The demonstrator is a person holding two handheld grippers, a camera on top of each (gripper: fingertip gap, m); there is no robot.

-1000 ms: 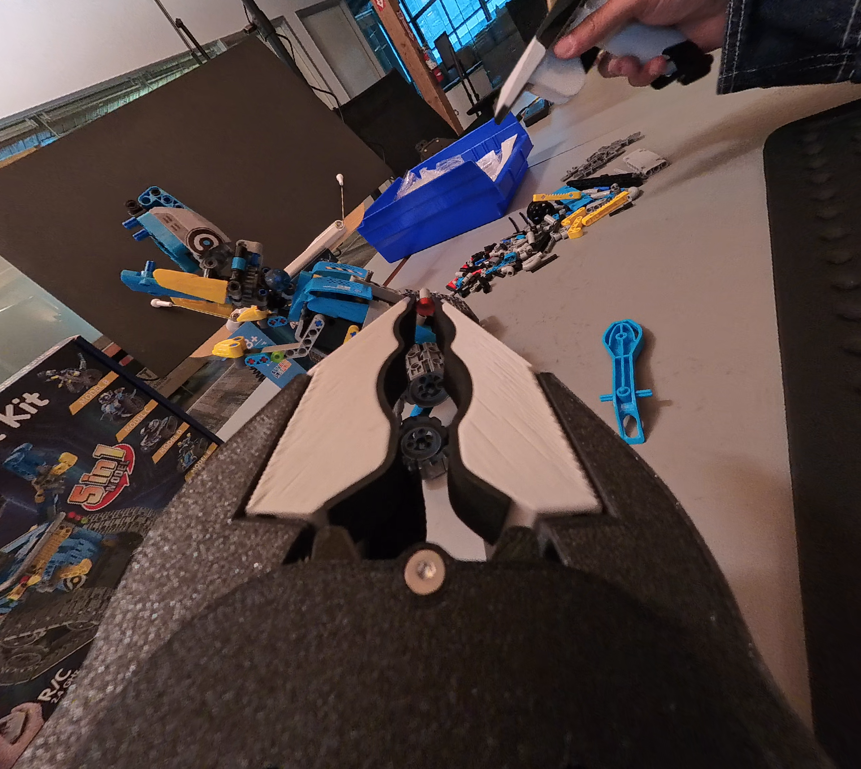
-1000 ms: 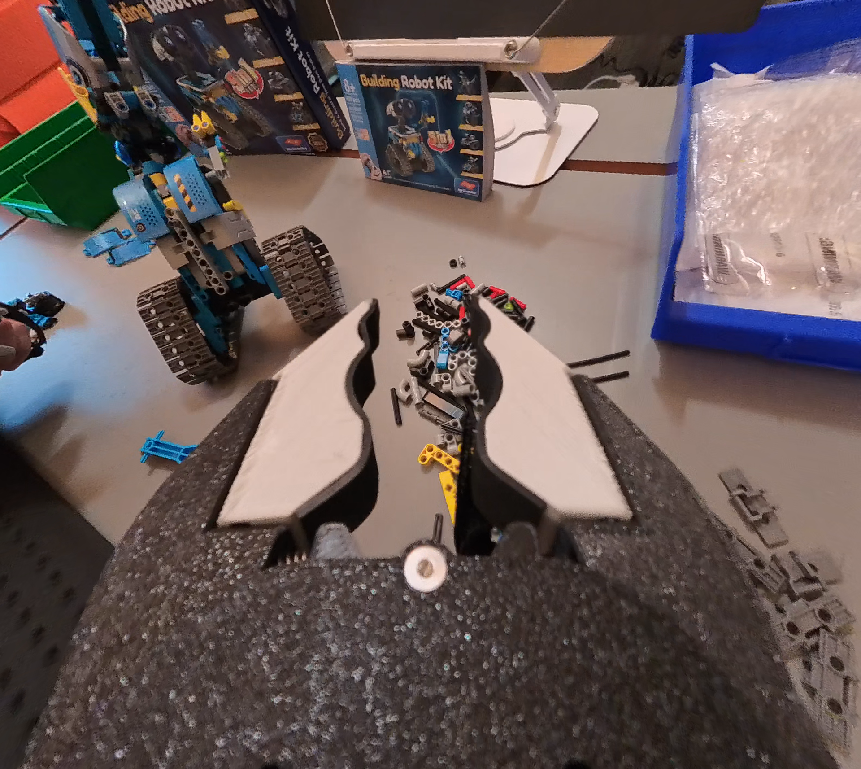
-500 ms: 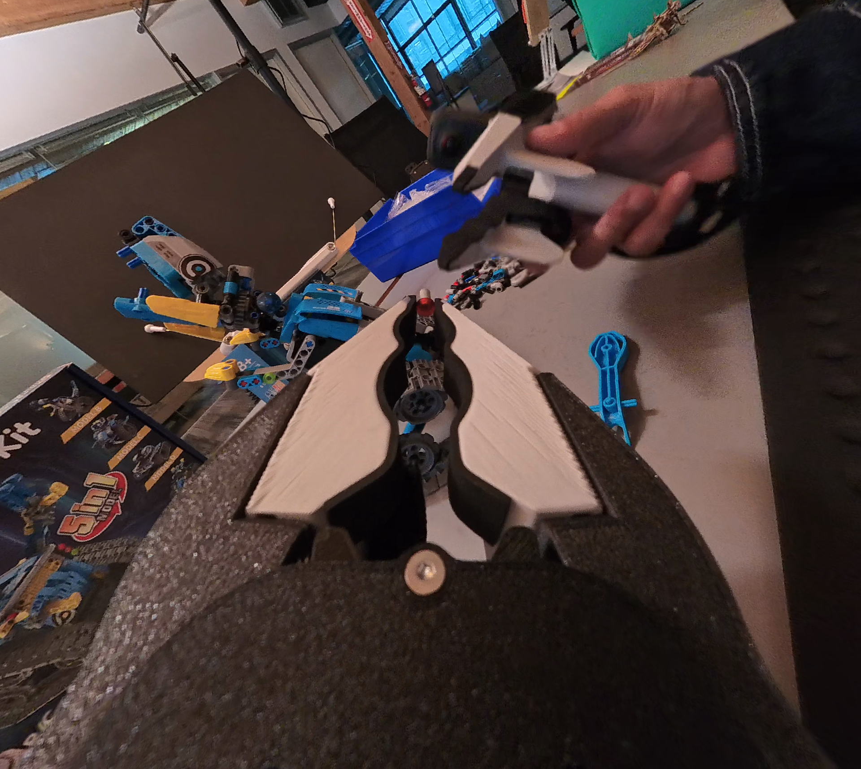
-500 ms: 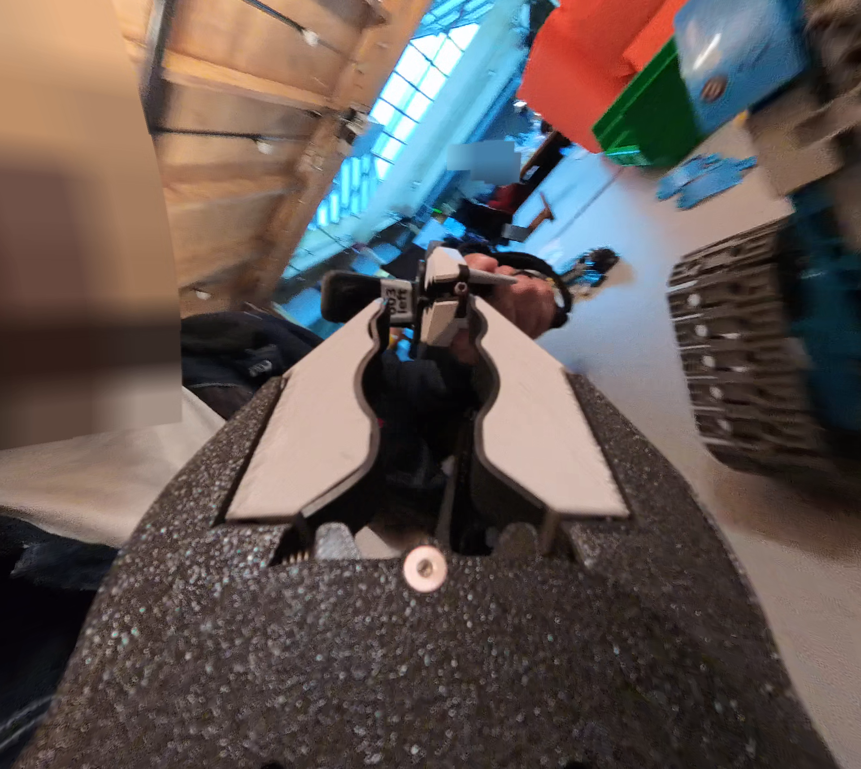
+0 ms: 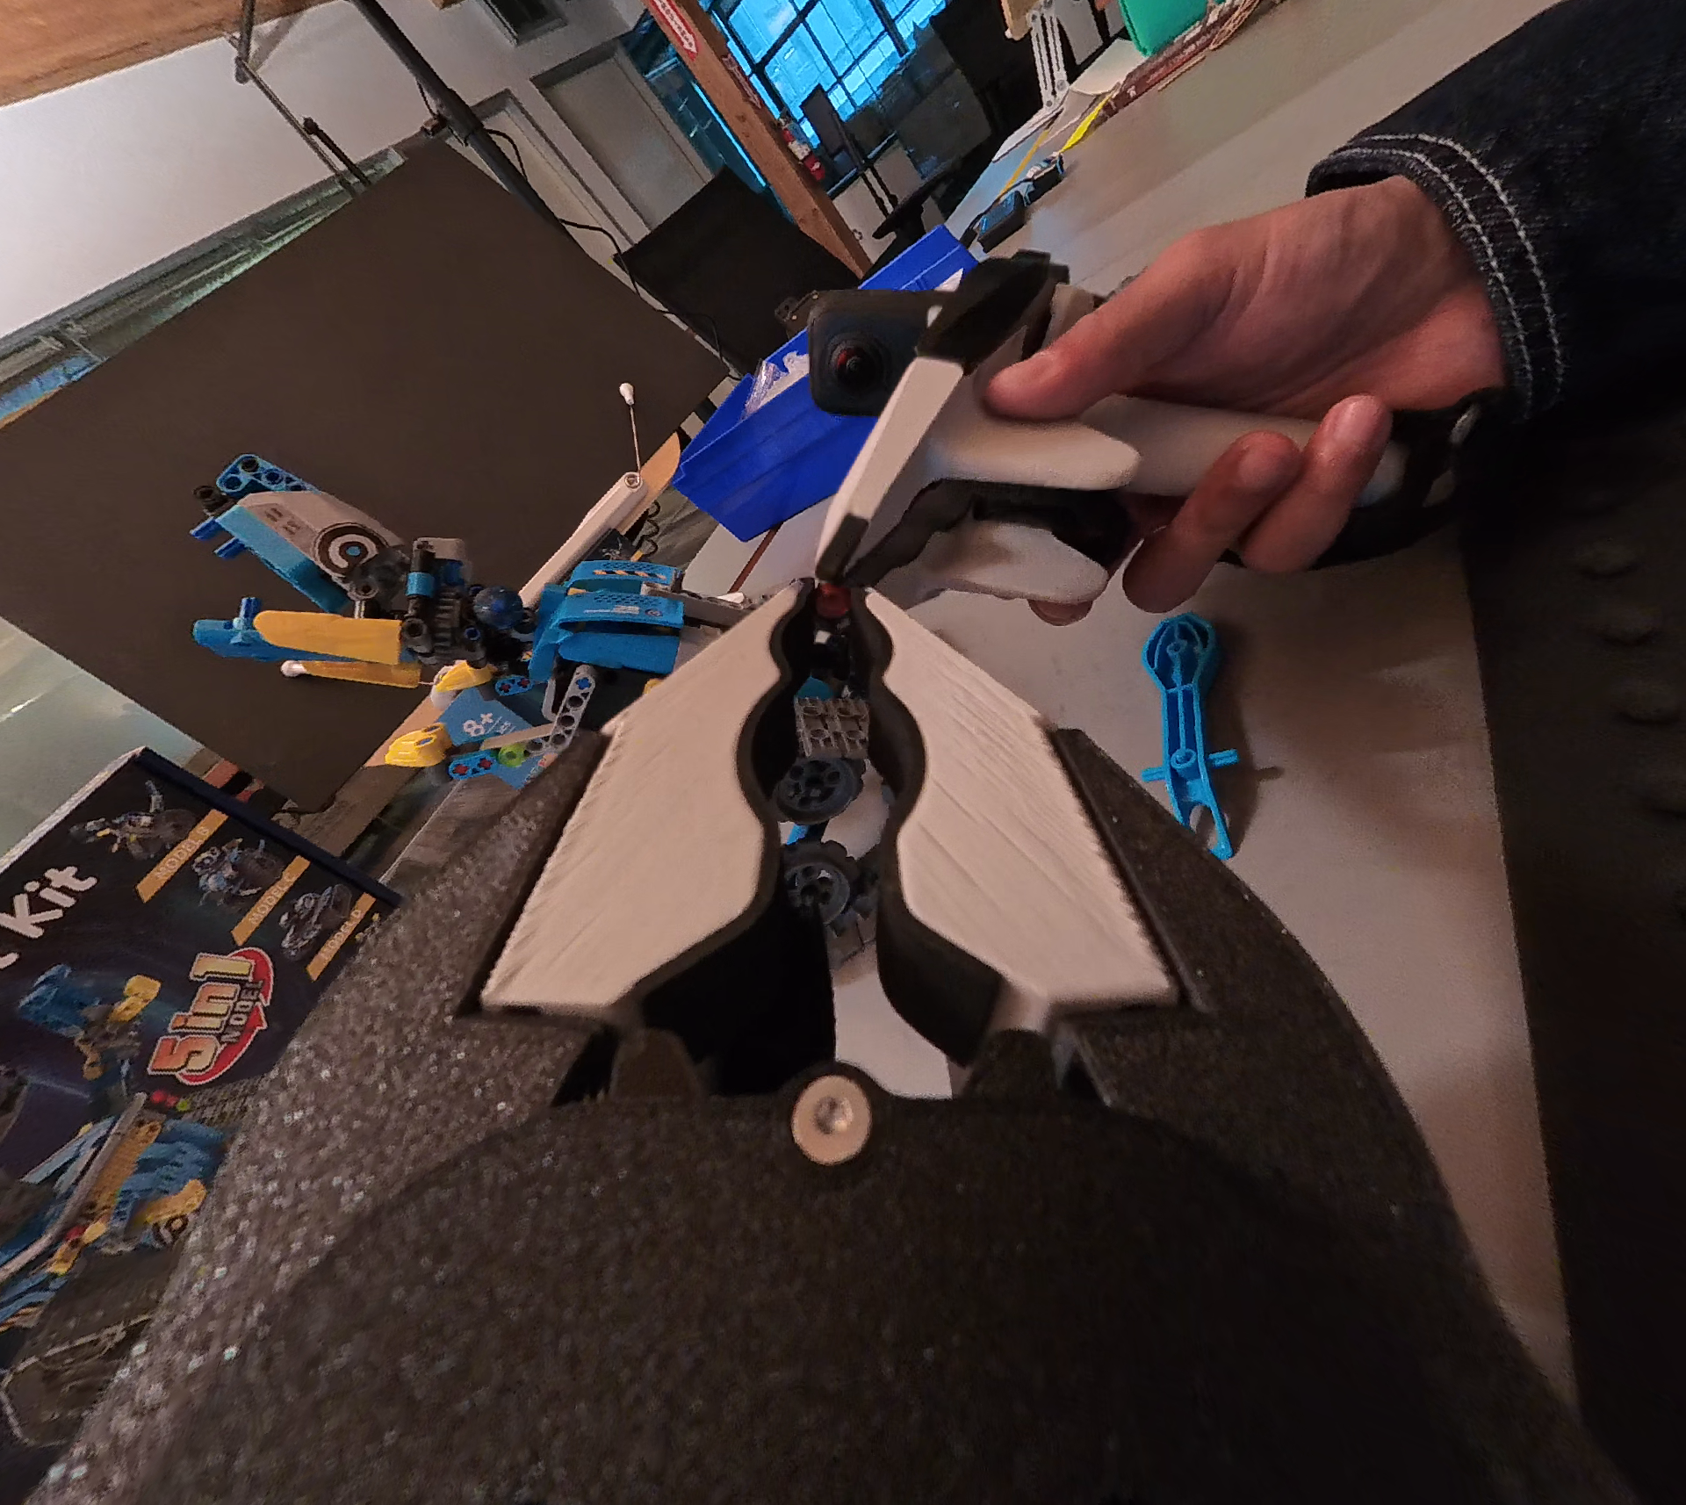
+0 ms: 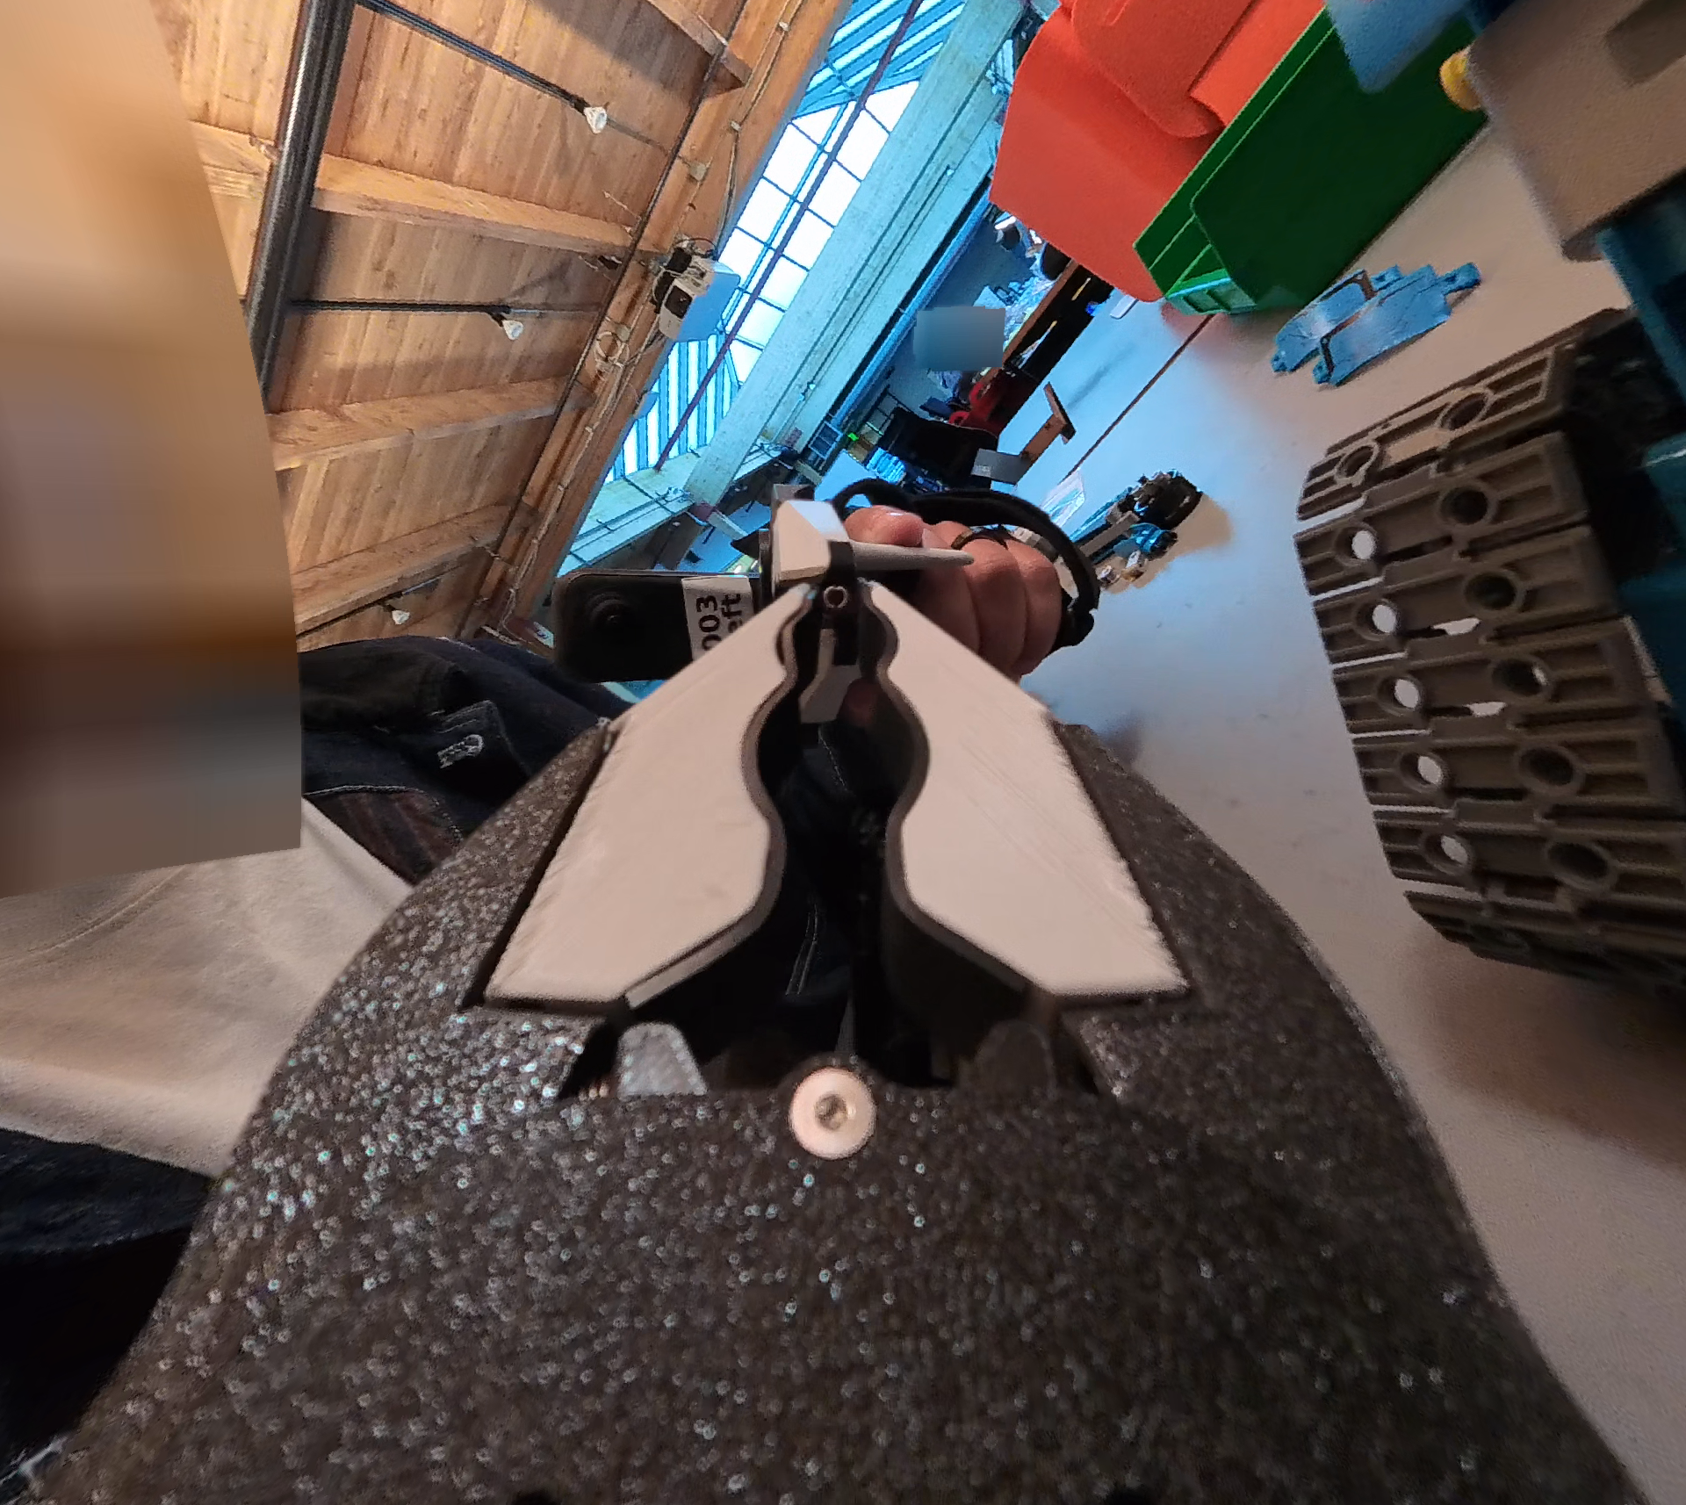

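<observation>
Left wrist view shows my left tool (image 5: 826, 605) clenched on a small gear assembly (image 5: 826, 745): grey toothed wheels and a grey block stacked along the slot between the fingers, with a red pin (image 5: 828, 597) poking out at the far end. My right tool (image 5: 844, 549), gripped in my hand (image 5: 1277, 385), comes in from the right with its tips touching or just short of that red pin. In the right wrist view the right tool's own fingers are drawn nearly together around a little round end; whether they actually pinch it I cannot tell. Both tools hang above the counter (image 5: 1368, 804), meeting tip to tip. On the counter just right of them lies a loose blue lever-shaped part (image 5: 1186, 731); a blue and yellow robot model (image 5: 438, 613) stands far left, a blue bin (image 5: 775, 449) beyond it, and a kit box (image 5: 137, 959) near left. A grey tracked tread (image 6: 1505, 686) sits close by in the right wrist view.
</observation>
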